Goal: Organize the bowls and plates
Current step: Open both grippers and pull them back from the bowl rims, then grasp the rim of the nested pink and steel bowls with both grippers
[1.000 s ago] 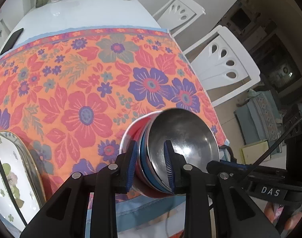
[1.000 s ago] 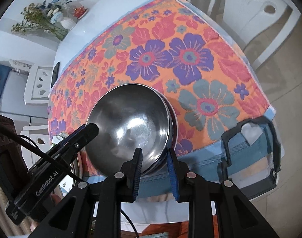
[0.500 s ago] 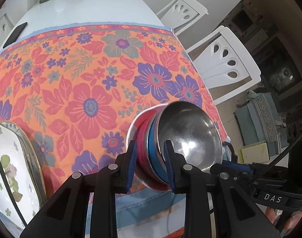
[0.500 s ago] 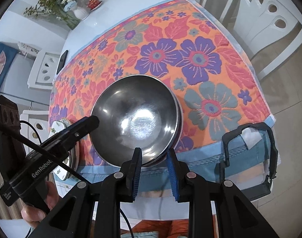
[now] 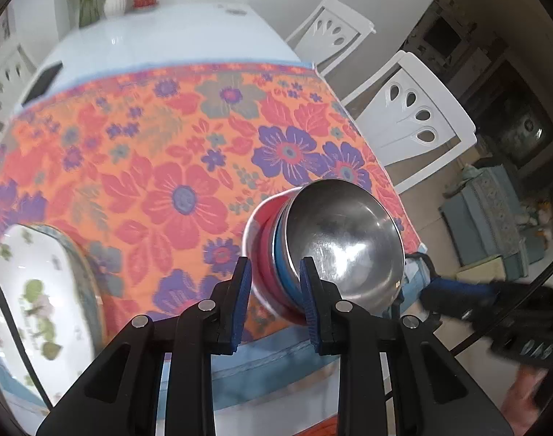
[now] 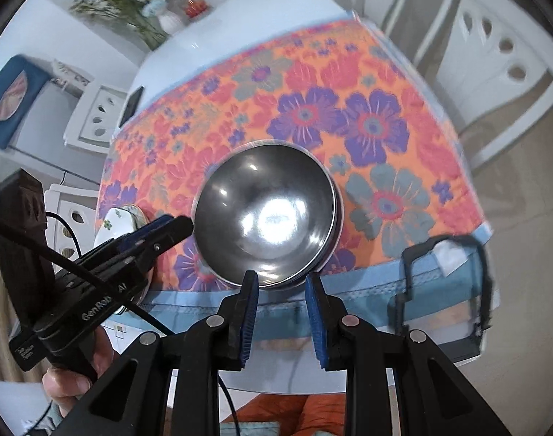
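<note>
Two grippers are in view. The left gripper (image 5: 275, 292) straddles the near wall of the bowl stack (image 5: 341, 247). One pad is outside the red outer bowl and the other is inside the steel top bowl. Both pads appear to be in contact, and the jaws are opening. The stack is tilted, mouth toward 3 o'clock, and overhangs the blue hem at the near edge of the tablecloth (image 5: 167, 145).

The right gripper (image 6: 281, 294) has its pads narrowly parted with nothing between them. Its tips sit just short of the stack rim at 6 o'clock.

A floral plate (image 5: 40, 290) lies at 8 o'clock from the stack, apart from it. The cloth from 10 to 1 o'clock is bare. A black frame (image 6: 443, 283) sits on the table edge at 4 o'clock. White chairs (image 5: 414, 116) stand beside the table at 2 o'clock.
</note>
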### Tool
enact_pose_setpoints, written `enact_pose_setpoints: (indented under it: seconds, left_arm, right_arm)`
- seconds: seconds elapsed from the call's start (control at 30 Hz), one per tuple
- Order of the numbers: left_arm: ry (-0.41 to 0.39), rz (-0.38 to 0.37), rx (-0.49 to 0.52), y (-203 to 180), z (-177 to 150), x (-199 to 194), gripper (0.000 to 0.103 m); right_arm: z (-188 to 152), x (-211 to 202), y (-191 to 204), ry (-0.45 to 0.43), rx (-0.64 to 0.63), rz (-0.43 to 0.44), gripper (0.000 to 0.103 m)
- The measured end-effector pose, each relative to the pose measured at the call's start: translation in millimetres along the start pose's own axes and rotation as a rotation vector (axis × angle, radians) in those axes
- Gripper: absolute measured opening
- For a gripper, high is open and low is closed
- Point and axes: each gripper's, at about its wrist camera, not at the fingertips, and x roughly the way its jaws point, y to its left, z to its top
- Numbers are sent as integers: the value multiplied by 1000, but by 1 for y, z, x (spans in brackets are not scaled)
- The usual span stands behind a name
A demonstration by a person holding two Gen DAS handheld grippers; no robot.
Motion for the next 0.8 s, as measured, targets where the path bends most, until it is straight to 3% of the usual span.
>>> enact_pose_setpoints:
  seconds: [0.07,0.13,0.17,0.2,0.27,0.3,0.33,0.57,0.8]
  left_arm:
    - [-30,17,23,-3,-5,-15,38]
    - [-44,16,35,-6,-10,-25,42]
    - [-41,12,58,-10,-14,-33,43]
    - [-43,14,80,-14,-18,-38,45]
    - [-68,21,125,-24,-30,-51,60]
    - [-79,15,133,-28,-34,-55,76]
    - [-87,6,135,-30,-38,-58,82]
    - [-20,-23,94,-30,-53,-62,82]
    - [-65,-6,10,-15,-59,-70,82]
  right_arm:
    - [-4,-16,3,-46,-14,0,26]
    - [-9,-28,3,-80,-20,6,37]
    - [-13,-35,3,-95,-26,8,51]
    - [-16,-39,2,-111,-28,10,56]
    - [-24,-49,1,-141,-27,19,56]
    - [-27,-51,1,-146,-22,29,56]
    - [-31,-54,-1,-152,-13,43,56]
    - [-46,-65,-4,-170,1,76,56]
    - [-41,-70,-1,-196,-10,84,56]
